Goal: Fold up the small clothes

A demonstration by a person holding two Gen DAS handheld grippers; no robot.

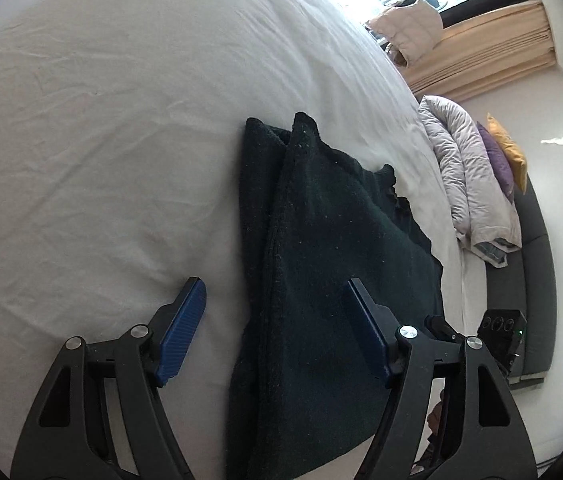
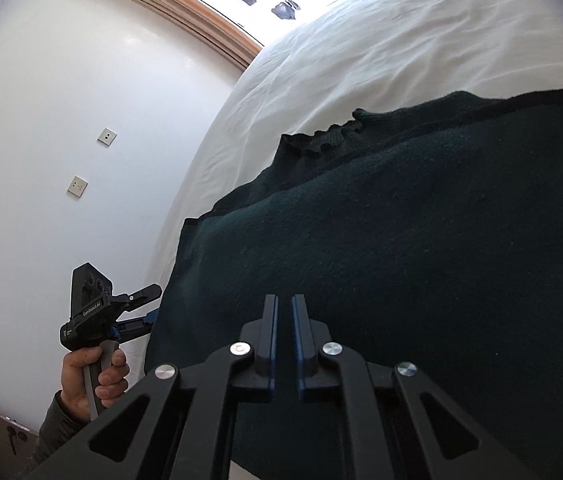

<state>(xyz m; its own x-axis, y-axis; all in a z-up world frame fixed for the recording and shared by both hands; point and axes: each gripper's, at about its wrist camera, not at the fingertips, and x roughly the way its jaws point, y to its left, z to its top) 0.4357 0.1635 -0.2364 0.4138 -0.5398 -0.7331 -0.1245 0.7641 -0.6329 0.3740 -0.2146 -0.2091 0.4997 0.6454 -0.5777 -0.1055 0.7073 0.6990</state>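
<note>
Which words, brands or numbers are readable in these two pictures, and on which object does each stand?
"GenRobot.AI": on the black body of the left claw, seen in the right wrist view.
A small label lower on the same body: too small to read.
Left wrist view: no readable text.

My left gripper [image 1: 275,304]: black skeletal linkage arms with triangular cut-outs, silver round pivot screws, ribbed blue pads [image 1: 183,330]. My right gripper [image 2: 284,320]: same black frame, blue-faced slim fingers [image 2: 269,328], four silver pivots. From the right wrist view the left unit has a black boxy head with white lettering and a grey handle; grey sleeve [image 2: 55,420] at my wrist.
</note>
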